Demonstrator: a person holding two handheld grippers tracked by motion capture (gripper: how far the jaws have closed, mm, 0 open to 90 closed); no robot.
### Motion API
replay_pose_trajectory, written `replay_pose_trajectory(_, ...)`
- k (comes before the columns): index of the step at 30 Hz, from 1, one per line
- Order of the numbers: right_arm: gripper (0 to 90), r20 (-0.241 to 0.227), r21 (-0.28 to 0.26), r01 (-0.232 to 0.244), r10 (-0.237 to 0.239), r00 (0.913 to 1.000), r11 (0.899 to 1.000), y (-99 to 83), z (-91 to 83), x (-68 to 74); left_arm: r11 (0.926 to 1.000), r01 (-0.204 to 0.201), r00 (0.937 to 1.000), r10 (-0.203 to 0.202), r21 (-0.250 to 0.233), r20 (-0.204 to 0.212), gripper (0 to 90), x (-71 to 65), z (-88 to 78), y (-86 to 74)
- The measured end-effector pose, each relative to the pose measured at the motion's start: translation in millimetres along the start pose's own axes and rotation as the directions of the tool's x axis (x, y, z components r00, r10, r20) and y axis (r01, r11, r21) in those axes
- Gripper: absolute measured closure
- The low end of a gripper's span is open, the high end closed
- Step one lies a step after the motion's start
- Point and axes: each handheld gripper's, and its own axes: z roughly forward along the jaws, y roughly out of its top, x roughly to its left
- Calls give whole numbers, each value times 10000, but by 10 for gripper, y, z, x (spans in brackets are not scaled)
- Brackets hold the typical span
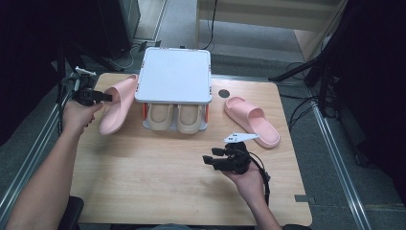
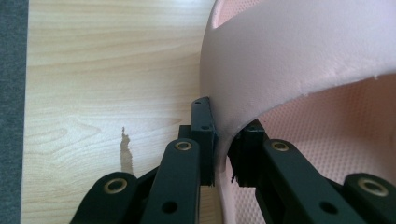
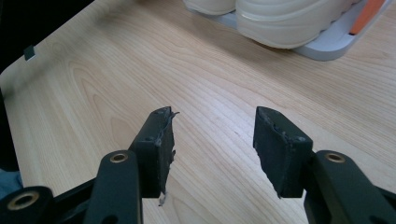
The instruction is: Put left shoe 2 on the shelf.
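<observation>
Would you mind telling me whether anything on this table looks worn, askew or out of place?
The right gripper stands open, and its black pads look frayed, with torn edges. The pink foam slipper clamped in the left gripper tilts on its edge beside the white two-tier shoe rack.

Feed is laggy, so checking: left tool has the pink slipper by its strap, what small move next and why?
Probably carry the pink slipper toward the rack's white top shelf, which looks bare, while a beige pair fills the lower level. The left tool is clamped on its strap; the right tool is open, holding nothing.
</observation>
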Motion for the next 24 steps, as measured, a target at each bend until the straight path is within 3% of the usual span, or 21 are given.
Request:
replay_pose_trajectory(5,488,-68,5,79,-79,9999,10000,22,15,7,9998,-171,9993,174,105,-335,817,-98,-104,189)
replay_pose_trajectory(11,489,-138,52,219,-218,9997,9997,50,48,-7,9999,7,9972,5,160,-747,817,-85,-208,426)
replay_pose_trajectory(14,488,-200,28,293,-293,9994,9996,64,53,4,10000,55,9972,-56,-14,-748,815,-120,-285,545)
replay_pose_trajectory(18,488,-242,69,305,-303,9992,9995,79,67,-1,9996,-261,9944,250,-96,-1025,814,-236,-399,721)
replay_pose_trajectory(24,488,-247,139,405,-401,9989,9991,91,76,6,9973,-689,9916,658,-249,-1113,812,-494,-520,973)
